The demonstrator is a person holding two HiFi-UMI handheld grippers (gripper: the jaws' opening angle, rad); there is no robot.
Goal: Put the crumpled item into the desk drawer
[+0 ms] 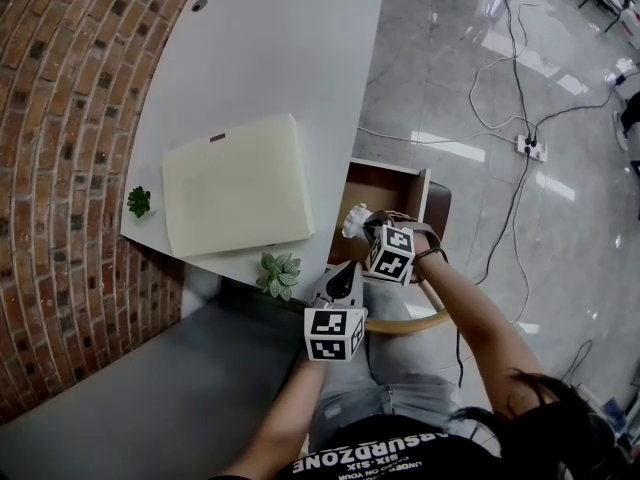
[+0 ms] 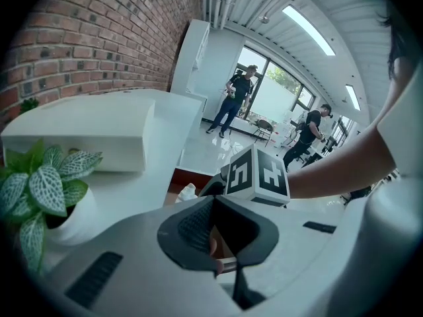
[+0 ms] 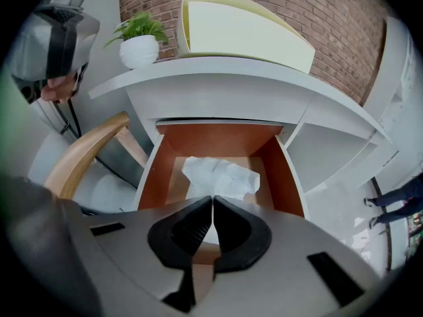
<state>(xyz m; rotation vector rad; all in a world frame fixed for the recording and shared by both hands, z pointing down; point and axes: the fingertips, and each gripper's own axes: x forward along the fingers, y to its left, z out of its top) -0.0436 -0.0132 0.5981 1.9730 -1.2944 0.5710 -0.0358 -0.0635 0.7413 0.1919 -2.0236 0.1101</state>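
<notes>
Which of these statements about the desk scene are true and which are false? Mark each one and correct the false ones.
1. The drawer is open. True.
2. The right tool is shut on the paper. True.
3. The box lies in the drawer. False: it lies on the desk.
4. The wall beside the desk is plain white. False: it is red brick.
</notes>
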